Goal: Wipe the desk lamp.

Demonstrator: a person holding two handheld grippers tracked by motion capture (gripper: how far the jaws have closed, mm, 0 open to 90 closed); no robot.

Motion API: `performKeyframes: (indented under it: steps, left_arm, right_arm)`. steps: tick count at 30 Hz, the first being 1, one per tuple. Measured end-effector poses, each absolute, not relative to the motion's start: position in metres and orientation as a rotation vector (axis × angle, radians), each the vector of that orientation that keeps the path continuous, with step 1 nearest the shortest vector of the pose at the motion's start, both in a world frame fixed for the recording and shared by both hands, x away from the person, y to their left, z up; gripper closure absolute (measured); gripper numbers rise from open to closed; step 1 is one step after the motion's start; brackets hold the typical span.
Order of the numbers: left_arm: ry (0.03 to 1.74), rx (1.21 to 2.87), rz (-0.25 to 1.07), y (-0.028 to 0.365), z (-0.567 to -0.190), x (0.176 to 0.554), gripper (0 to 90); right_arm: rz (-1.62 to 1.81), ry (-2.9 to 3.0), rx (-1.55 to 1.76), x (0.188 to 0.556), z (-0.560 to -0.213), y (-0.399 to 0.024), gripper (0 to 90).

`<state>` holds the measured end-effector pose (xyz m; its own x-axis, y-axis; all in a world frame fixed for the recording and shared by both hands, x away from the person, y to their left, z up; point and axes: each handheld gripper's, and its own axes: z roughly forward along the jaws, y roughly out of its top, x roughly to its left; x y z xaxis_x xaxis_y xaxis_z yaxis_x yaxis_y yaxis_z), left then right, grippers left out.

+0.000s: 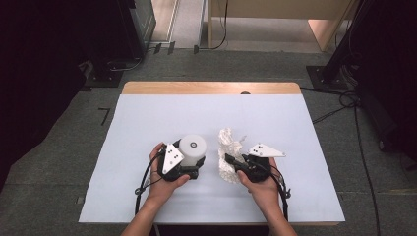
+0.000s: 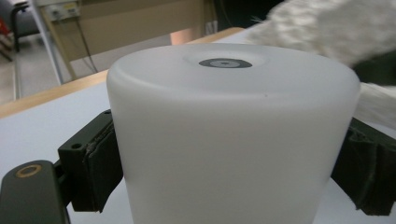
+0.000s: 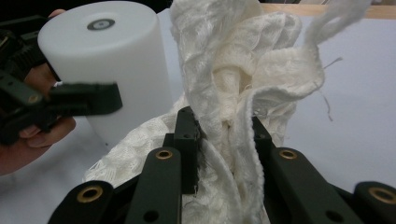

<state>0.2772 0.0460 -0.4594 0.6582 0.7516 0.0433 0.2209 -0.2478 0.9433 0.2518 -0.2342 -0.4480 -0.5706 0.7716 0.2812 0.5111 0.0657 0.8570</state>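
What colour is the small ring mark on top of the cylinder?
Dark grey with a paler ring inside, centred on the white plastic cylinder's top; clearest in the left gripper view.

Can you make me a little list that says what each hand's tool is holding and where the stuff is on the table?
left tool: shut on the white cylinder, pads pressed on both its sides
white cylinder: upright on the white table, small grey ring on top
right tool: shut on the white cloth, a bunch pinched between its jaws
white cloth: crumpled, just right of the cylinder in the high view
touching: cannot tell whether cloth and cylinder touch
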Motion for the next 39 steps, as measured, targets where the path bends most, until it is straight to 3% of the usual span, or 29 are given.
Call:
performKeyframes:
  steps: [8,16,22,28,31,32,33,34,39]
  left_arm:
    - [0.861,1.771,0.611,0.061,-0.467,0.282,8.7]
    - [0.839,1.817,0.582,0.073,-0.467,0.272,8.0]
    - [0.825,1.781,0.557,0.078,-0.462,0.268,0.0]
    - [0.838,1.740,0.519,0.094,-0.456,0.257,0.0]
    - [0.850,1.698,0.499,0.105,-0.453,0.251,0.0]
    - [0.850,1.698,0.499,0.105,-0.453,0.251,0.0]
    - [0.867,1.652,0.481,0.116,-0.451,0.249,0.0]
    - [0.875,1.625,0.473,0.123,-0.449,0.248,0.0]
    - [0.945,1.587,0.523,0.148,-0.446,0.244,0.0]
  right_arm:
    - [1.488,2.074,1.307,0.255,-0.452,-0.241,73.3]
    - [1.352,2.104,1.320,0.260,-0.459,-0.247,73.2]
    - [1.276,2.116,1.346,0.265,-0.470,-0.247,71.1]
    - [1.212,2.101,1.374,0.275,-0.481,-0.242,53.1]
    - [1.197,2.085,1.390,0.280,-0.481,-0.241,37.6]
    - [1.197,2.085,1.390,0.280,-0.481,-0.241,37.6]
    - [1.188,2.062,1.379,0.280,-0.476,-0.241,22.2]
    - [1.185,2.053,1.371,0.281,-0.473,-0.241,15.9]
    - [1.243,2.036,1.319,0.276,-0.459,-0.250,0.0]
